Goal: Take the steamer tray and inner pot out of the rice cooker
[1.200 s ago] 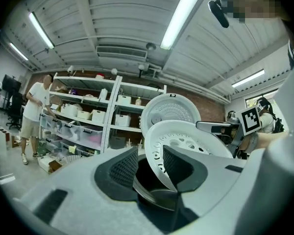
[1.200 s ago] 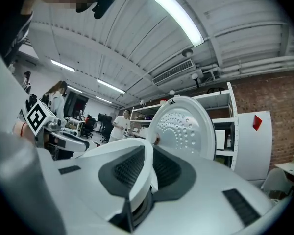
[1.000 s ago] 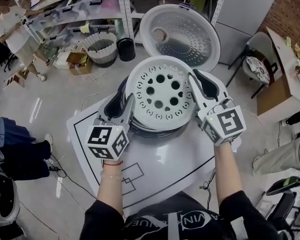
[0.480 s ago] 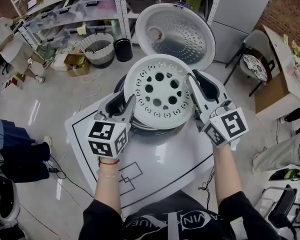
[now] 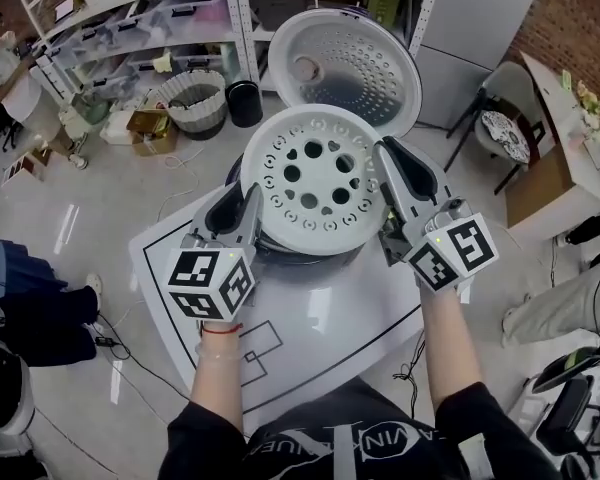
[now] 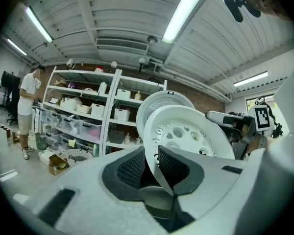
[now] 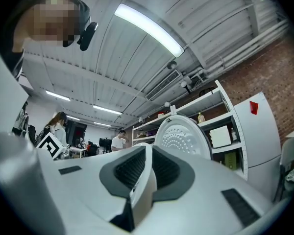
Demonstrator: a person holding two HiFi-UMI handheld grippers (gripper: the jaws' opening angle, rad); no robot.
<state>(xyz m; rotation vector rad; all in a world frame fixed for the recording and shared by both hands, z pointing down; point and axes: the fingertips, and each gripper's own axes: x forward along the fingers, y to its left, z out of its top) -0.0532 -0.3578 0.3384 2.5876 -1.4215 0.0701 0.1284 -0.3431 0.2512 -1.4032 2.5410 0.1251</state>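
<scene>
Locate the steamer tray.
In the head view's centre, the steamer tray is above the rice cooker, its rim gripped by the left gripper and right gripper, whose jaws have just been closing.

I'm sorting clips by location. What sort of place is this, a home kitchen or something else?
Probably a workshop or lab, not a kitchen: metal shelving loaded with storage bins, a bare brick wall, and long ceiling strip lights.

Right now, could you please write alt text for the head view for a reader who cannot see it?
Seen from above, a person's left gripper and right gripper, whose jaws have just been closing, clamp opposite sides of a white perforated steamer tray over a rice cooker on a white table. The cooker's lid stands open behind.
</scene>
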